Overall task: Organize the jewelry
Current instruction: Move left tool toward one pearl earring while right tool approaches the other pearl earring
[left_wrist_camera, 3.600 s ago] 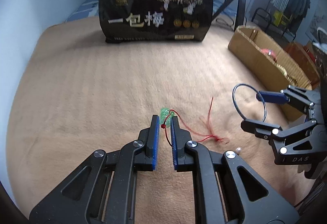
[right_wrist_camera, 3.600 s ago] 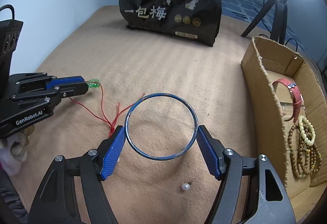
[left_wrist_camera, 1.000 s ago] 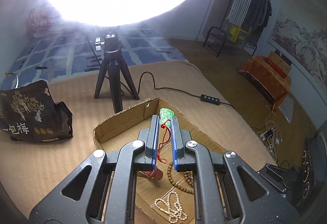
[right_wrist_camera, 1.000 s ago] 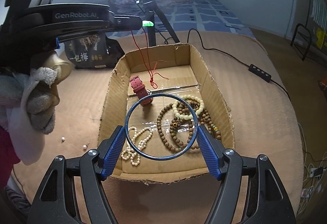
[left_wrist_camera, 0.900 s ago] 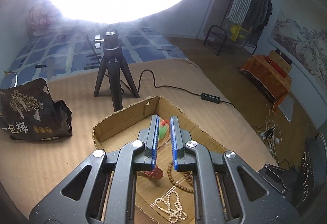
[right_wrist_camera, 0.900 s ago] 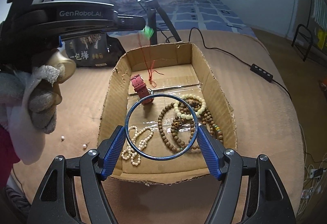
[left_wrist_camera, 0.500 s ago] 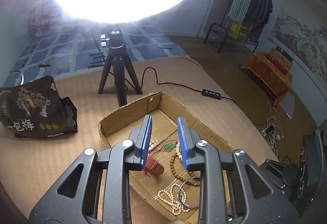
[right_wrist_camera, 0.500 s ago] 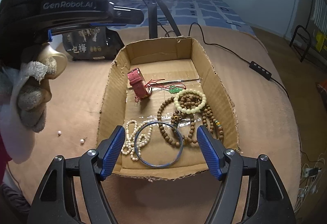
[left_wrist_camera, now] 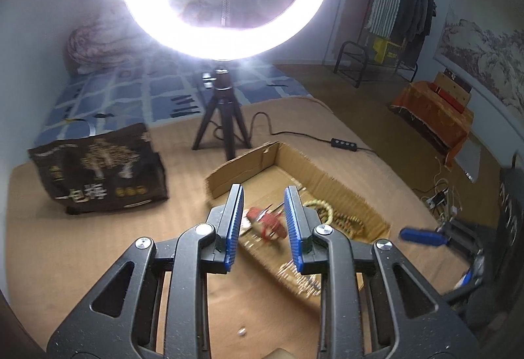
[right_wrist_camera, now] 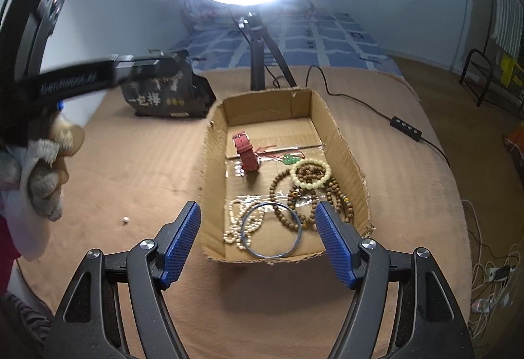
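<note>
A cardboard box (right_wrist_camera: 347,159) on the tan bed holds the jewelry: a blue bangle (right_wrist_camera: 271,229), a green pendant on a red cord (right_wrist_camera: 290,159), a red strap (right_wrist_camera: 247,152), brown bead strings (right_wrist_camera: 294,192), a pale bead bracelet (right_wrist_camera: 311,174) and a white bead string (right_wrist_camera: 237,221). My right gripper (right_wrist_camera: 258,241) is open and empty above the box's near end. My left gripper (left_wrist_camera: 263,221) is open and empty, above the box (left_wrist_camera: 330,179); the red strap (left_wrist_camera: 268,221) shows between its fingers. The view is blurred.
A black printed bag (left_wrist_camera: 98,172) stands left of the box. A ring light on a tripod (left_wrist_camera: 222,116) stands behind it, with a cable and switch (right_wrist_camera: 406,126) to the right. A loose pearl (right_wrist_camera: 125,220) lies on the bed, left of the box.
Both grippers carried their pieces over the box and opened. The green pendant and the blue bangle now lie in the box. Both grippers have drawn back, the left one toward the left.
</note>
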Demonstrator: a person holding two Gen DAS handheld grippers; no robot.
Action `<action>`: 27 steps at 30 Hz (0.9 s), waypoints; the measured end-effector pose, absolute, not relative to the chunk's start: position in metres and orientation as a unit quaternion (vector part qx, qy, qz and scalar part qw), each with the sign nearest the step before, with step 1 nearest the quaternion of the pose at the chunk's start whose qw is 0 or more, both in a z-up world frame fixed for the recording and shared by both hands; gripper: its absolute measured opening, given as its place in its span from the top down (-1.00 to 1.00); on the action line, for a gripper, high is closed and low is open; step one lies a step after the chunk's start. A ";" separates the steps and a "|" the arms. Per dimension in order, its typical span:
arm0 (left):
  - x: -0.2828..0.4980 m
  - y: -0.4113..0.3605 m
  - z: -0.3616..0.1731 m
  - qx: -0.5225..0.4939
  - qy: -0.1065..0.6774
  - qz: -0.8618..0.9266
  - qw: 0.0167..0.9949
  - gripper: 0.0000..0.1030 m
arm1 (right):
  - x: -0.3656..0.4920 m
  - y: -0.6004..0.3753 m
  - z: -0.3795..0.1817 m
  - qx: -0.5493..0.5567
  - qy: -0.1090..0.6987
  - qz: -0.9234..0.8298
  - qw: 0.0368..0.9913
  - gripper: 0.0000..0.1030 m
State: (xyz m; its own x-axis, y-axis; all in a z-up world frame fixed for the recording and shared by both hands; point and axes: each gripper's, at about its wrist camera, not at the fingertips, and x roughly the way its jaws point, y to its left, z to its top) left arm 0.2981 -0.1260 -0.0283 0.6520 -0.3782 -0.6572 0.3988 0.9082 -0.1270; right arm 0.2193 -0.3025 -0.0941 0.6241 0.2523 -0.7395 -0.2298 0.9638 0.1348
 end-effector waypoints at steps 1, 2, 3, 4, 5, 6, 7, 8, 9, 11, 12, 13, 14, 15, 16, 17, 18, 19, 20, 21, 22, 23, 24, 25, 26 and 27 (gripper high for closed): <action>0.295 -0.122 -0.027 0.017 0.358 -0.212 0.909 0.52 | 0.216 -0.301 -0.091 0.016 0.409 0.136 0.902 -0.40; 0.289 -0.115 -0.026 0.019 0.357 -0.209 0.910 0.52 | 0.213 -0.298 -0.089 0.018 0.407 0.140 0.902 -0.40; 0.282 -0.105 -0.025 0.018 0.357 -0.205 0.911 0.52 | 0.210 -0.295 -0.087 0.019 0.405 0.145 0.902 -0.40; 0.277 -0.097 -0.025 0.016 0.358 -0.202 0.911 0.52 | 0.206 -0.292 -0.086 0.019 0.404 0.149 0.902 -0.40; 0.273 -0.092 -0.026 0.015 0.359 -0.201 0.911 0.52 | 0.203 -0.288 -0.085 0.017 0.403 0.154 0.902 -0.40; 0.268 -0.085 -0.026 0.015 0.361 -0.199 0.911 0.52 | 0.199 -0.282 -0.084 0.013 0.402 0.159 0.902 -0.40; 0.263 -0.078 -0.027 0.015 0.362 -0.196 0.911 0.52 | 0.196 -0.278 -0.084 0.009 0.401 0.163 0.901 -0.40; 0.258 -0.071 -0.030 0.014 0.364 -0.193 0.911 0.52 | 0.193 -0.274 -0.083 0.007 0.400 0.167 0.901 -0.40; 0.252 -0.064 -0.032 0.014 0.367 -0.190 0.910 0.52 | 0.191 -0.270 -0.083 0.005 0.400 0.171 0.900 -0.40; 0.243 -0.051 -0.041 0.013 0.376 -0.184 0.908 0.52 | 0.186 -0.261 -0.085 0.003 0.401 0.178 0.898 -0.40; 0.239 -0.044 -0.047 0.012 0.382 -0.180 0.906 0.52 | 0.184 -0.257 -0.087 0.003 0.403 0.181 0.897 -0.40; 0.235 -0.039 -0.051 0.012 0.386 -0.177 0.905 0.52 | 0.183 -0.253 -0.088 0.004 0.404 0.184 0.896 -0.40; 0.231 -0.033 -0.057 0.012 0.390 -0.173 0.904 0.52 | 0.182 -0.250 -0.089 0.004 0.406 0.187 0.895 -0.40; 0.227 -0.028 -0.061 0.011 0.394 -0.170 0.903 0.52 | 0.181 -0.246 -0.092 0.005 0.407 0.190 0.893 -0.40; 0.224 -0.024 -0.066 0.011 0.399 -0.168 0.901 0.52 | 0.181 -0.244 -0.094 0.006 0.408 0.193 0.893 -0.40; 0.222 -0.020 -0.071 0.010 0.404 -0.165 0.900 0.52 | 0.180 -0.241 -0.096 0.008 0.408 0.196 0.892 -0.39; 0.218 -0.015 -0.078 0.008 0.410 -0.163 0.897 0.52 | 0.180 -0.237 -0.101 0.010 0.409 0.200 0.890 -0.39; 0.217 -0.013 -0.082 0.006 0.414 -0.163 0.896 0.52 | 0.180 -0.234 -0.105 0.009 0.411 0.201 0.889 -0.39; 0.215 -0.010 -0.087 0.005 0.418 -0.164 0.893 0.52 | 0.180 -0.230 -0.109 0.005 0.413 0.201 0.888 -0.35; 0.212 -0.008 -0.092 0.003 0.422 -0.164 0.892 0.52 | 0.179 -0.226 -0.112 0.001 0.413 0.202 0.888 -0.23; 0.209 -0.006 -0.097 0.001 0.424 -0.165 0.890 0.52 | 0.179 -0.222 -0.116 -0.003 0.416 0.205 0.886 -0.17; 0.206 -0.005 -0.104 -0.001 0.430 -0.165 0.888 0.52 | 0.179 -0.218 -0.121 -0.009 0.420 0.208 0.883 -0.05; 0.204 -0.004 -0.112 -0.001 0.437 -0.167 0.884 0.52 | 0.179 -0.213 -0.125 -0.015 0.422 0.211 0.881 -0.01; 0.203 -0.004 -0.117 0.000 0.443 -0.169 0.880 0.52 | 0.178 -0.209 -0.128 -0.021 0.424 0.212 0.880 -0.01; 0.202 -0.005 -0.124 0.004 0.455 -0.173 0.874 0.52 | 0.178 -0.204 -0.132 -0.026 0.425 0.214 0.879 0.00; 0.201 -0.007 -0.131 0.013 0.463 -0.177 0.868 0.52 | 0.178 -0.200 -0.136 -0.029 0.428 0.217 0.877 0.03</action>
State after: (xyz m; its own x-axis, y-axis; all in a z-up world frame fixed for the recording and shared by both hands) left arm 0.2010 -0.0070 -0.1309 0.5083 -0.2944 -0.8093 0.3189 0.9373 -0.1406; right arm 0.1782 -0.1998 -0.1356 0.5397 0.3568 -0.7625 -0.4059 0.9038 0.1357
